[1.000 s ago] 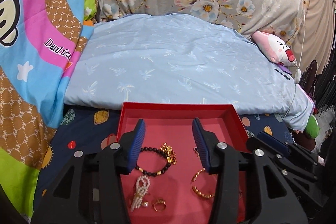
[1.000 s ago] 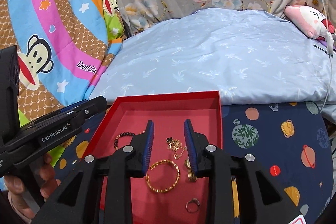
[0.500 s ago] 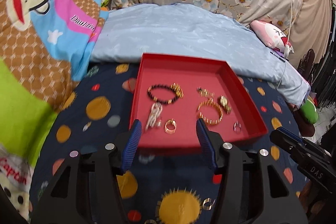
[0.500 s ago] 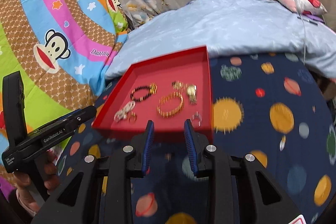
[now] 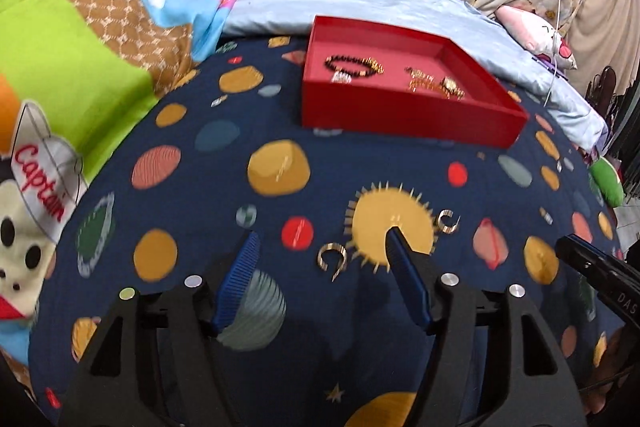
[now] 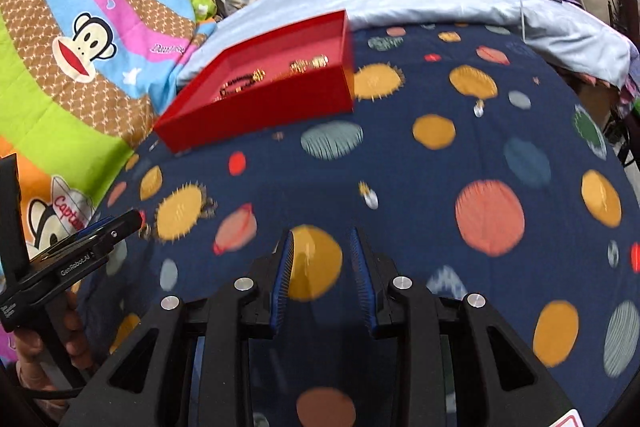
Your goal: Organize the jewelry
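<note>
Your left gripper [image 5: 320, 247] hangs wide and empty. A gold open ring [image 5: 332, 255] lies on the planet-print cloth [image 5: 200, 187], low centre of frame, between the fingertips, nearer the right one. A second ring [image 5: 448, 221] sits just right of that fingertip. The red tray [image 5: 400, 115] lies well apart, upper centre. Your right gripper [image 6: 322, 247] is narrower, empty, farther off. The left takes it.

You see a red tray [image 5: 400, 115] holding a black bead bracelet [image 5: 352, 65] and blurred gold pieces [image 5: 436, 85]; two open gold rings [image 5: 332, 257] [image 5: 448, 221] lie nearer than the tray.
</note>
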`<action>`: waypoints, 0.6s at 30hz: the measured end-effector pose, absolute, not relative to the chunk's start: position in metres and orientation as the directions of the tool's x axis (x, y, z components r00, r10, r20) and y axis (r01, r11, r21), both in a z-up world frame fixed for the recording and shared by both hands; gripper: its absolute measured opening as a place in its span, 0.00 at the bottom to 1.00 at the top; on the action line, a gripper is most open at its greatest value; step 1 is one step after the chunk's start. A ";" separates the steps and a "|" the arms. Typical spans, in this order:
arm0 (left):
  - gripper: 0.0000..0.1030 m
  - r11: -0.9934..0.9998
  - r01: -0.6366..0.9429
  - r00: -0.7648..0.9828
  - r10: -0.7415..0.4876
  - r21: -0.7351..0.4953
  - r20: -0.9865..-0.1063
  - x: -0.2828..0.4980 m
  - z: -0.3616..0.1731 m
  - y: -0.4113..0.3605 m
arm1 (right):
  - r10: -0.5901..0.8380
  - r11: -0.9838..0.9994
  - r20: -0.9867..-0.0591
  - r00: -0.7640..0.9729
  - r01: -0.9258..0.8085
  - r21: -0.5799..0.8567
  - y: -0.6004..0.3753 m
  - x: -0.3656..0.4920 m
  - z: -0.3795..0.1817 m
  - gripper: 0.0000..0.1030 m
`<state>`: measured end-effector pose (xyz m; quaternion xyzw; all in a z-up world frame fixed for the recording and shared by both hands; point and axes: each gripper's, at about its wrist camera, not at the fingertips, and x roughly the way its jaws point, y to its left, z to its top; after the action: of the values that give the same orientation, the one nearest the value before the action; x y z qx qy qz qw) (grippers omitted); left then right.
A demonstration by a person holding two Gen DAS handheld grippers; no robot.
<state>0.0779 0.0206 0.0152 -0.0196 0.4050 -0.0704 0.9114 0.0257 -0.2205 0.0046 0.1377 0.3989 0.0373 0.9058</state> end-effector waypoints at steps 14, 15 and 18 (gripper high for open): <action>0.45 0.991 0.118 0.617 -0.117 -0.055 -0.778 0.085 0.001 0.008 | 0.157 0.970 -0.724 0.672 0.031 0.240 -0.208 0.024 0.001 0.33; 0.40 0.991 0.122 0.617 -0.118 -0.054 -0.778 0.085 0.001 0.008 | 0.165 0.968 -0.724 0.670 0.028 0.247 -0.207 0.025 0.001 0.33; 0.23 0.991 0.122 0.619 -0.124 -0.060 -0.775 0.085 0.001 0.010 | 0.192 0.962 -0.723 0.664 0.018 0.272 -0.202 0.029 0.001 0.33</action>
<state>0.0847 0.0098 0.0015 -0.0009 0.4309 -0.0683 0.8998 0.0291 -0.2023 0.0008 0.1289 0.4069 0.0482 0.9030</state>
